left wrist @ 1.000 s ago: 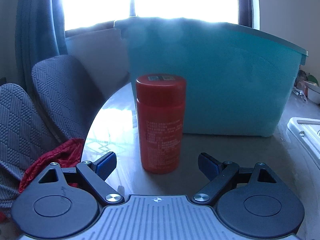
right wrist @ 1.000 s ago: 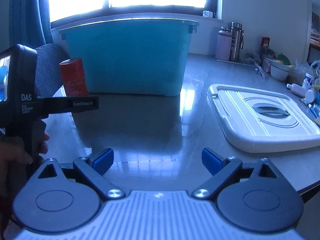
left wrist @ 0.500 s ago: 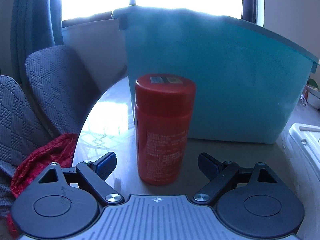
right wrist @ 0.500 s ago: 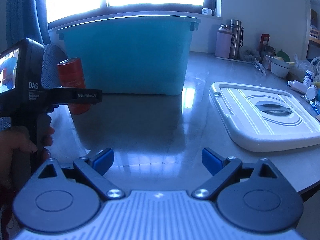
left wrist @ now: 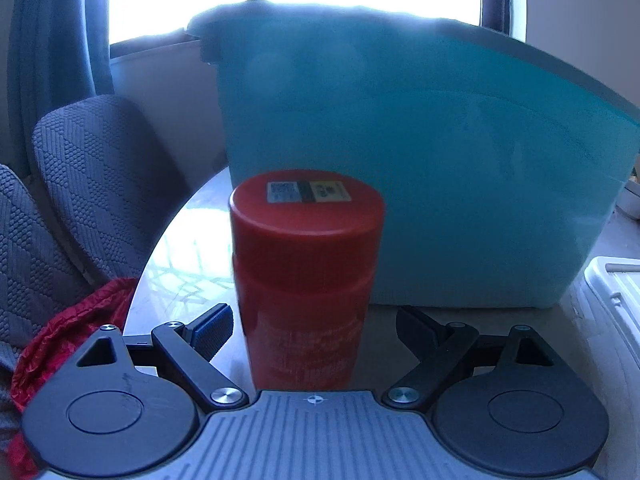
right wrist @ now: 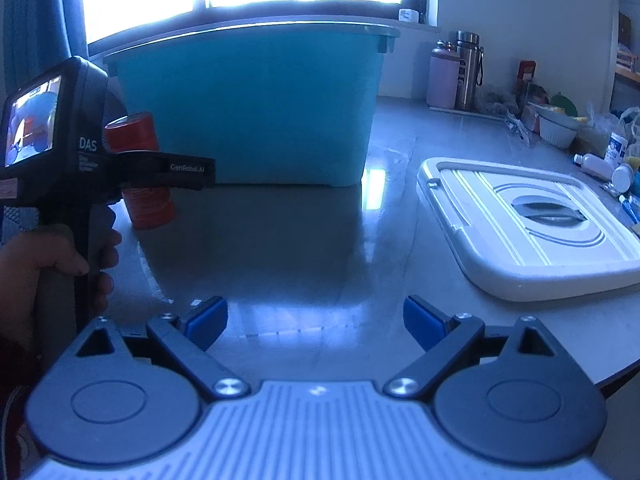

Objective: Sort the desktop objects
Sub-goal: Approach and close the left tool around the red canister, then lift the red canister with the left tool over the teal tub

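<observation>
A red bottle [left wrist: 306, 280] with a red screw cap stands upright on the grey table, just in front of a large teal tub [left wrist: 440, 168]. My left gripper [left wrist: 314, 330] is open, and the bottle stands between its two fingers without visible contact. In the right wrist view the bottle [right wrist: 142, 176] shows at the left, partly behind the left gripper's body [right wrist: 80, 160]. My right gripper [right wrist: 316, 322] is open and empty, low over the bare table, well to the right of the bottle.
A white bin lid [right wrist: 528, 220] lies flat on the table at the right. Flasks [right wrist: 456, 70], a bowl and small bottles crowd the far right. Grey chairs [left wrist: 88, 184] and a red cloth [left wrist: 64, 344] sit beyond the table's left edge.
My left gripper has moved forward, so the red bottle now stands between its open fingers. My right gripper has barely moved.
</observation>
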### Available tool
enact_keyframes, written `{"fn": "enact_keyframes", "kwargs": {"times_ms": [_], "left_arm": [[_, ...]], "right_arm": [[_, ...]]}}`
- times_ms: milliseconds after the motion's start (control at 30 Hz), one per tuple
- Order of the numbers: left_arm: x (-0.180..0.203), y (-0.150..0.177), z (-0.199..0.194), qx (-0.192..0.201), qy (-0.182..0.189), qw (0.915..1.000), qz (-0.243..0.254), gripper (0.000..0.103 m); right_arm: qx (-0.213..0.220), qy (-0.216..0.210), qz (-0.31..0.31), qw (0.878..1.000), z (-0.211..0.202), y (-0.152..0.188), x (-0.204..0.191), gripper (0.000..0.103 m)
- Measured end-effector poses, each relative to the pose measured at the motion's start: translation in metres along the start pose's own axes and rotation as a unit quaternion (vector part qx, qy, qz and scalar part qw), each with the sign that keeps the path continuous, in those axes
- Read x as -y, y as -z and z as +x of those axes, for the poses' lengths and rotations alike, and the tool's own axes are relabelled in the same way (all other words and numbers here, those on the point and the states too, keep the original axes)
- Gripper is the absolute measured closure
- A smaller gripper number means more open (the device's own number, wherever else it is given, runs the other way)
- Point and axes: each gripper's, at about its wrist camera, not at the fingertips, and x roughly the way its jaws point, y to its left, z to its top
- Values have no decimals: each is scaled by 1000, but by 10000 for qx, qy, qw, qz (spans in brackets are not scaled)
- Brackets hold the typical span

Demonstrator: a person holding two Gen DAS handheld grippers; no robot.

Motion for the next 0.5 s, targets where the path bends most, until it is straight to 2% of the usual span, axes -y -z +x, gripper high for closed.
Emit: {"fn": "enact_keyframes", "kwargs": {"times_ms": [233,300,333,500], "left_arm": [[-3,-8,17,-174,-9,9998,-107,13],[-8,-10,17,-122,69,9997,-219,25],[-9,-11,17,-139,119,9995,-243,52],[-8,-16,22,-275,137,9994,-129,53]], "right_arm": [[-30,26,56,10000,2,-4,0,8],[-44,17,71,10000,3,-5,0,8],[-43,15,85,10000,3,-6,0,8],[-34,-16,196,9998,4,-12,2,8]]}}
